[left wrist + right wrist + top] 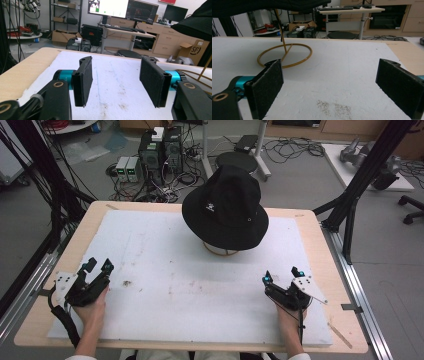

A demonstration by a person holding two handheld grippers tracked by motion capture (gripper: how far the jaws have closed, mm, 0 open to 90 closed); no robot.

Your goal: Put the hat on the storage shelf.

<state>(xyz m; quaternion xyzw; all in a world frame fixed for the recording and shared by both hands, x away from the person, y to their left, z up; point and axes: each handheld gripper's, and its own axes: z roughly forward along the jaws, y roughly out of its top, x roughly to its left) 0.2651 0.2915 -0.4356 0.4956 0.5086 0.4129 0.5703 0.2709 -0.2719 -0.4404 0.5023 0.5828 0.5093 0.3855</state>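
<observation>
Black cloth is the first thing I notice: a bucket hat (226, 206) perched on a thin golden wire stand (284, 55) near the far middle of the white foam mat (165, 270), well apart from both grippers. The left gripper (98, 267) sits at the near left of the mat with its jaws parted and nothing between them, and the right gripper (281, 275) rests at the near right, jaws spread wide and just as empty. The risk, as I judge it, is in that stand: it looks light and narrow under a wide, floppy brim, so a gripper coming in low or from one side could knock the ring and tip hat and stand together. Soft fabric may also fold away from the pads, leaving only a pinch of brim that slips. Lifting unevenly with two grippers could drag the stand along.
</observation>
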